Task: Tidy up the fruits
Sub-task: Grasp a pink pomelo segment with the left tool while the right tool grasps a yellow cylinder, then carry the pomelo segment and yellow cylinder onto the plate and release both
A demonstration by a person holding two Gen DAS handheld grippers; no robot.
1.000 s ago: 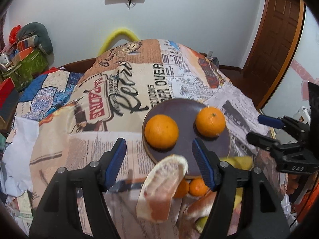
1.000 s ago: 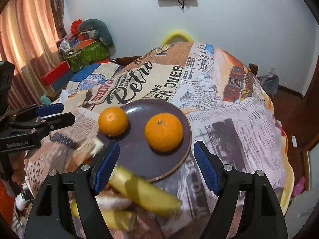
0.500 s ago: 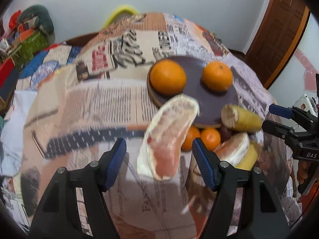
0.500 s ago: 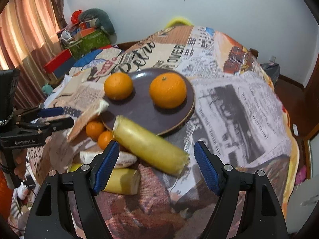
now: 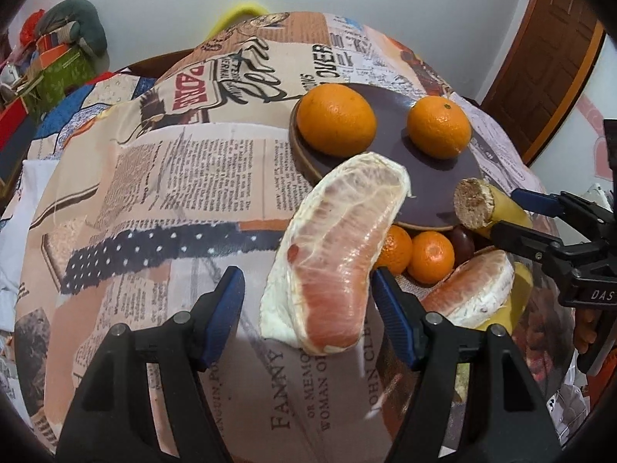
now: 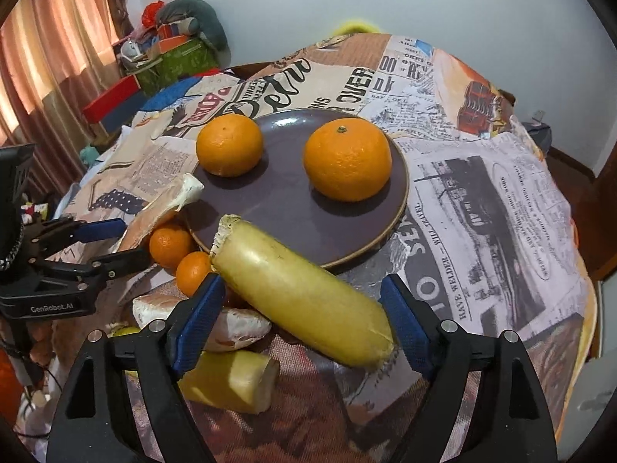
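The pomelo segment (image 5: 339,247) is held clamped in the left gripper (image 5: 307,283), its long axis tilted up and right toward the plate (image 5: 432,181) just ahead. The banana piece (image 6: 300,297) is gripped slantwise by the right gripper (image 6: 304,289), its cut end laid over the plate's near rim. The bare patch in front of the oranges (image 6: 229,144) is shown fully only in the right view, being hidden by the segment in the left

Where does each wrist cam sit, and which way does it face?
Left wrist: on the left gripper, facing the plate; own fingers hold a pomelo segment, right gripper at right.
Right wrist: on the right gripper, facing the same plate; own fingers hold a yellow fruit piece.
Shared: plate, two oranges.
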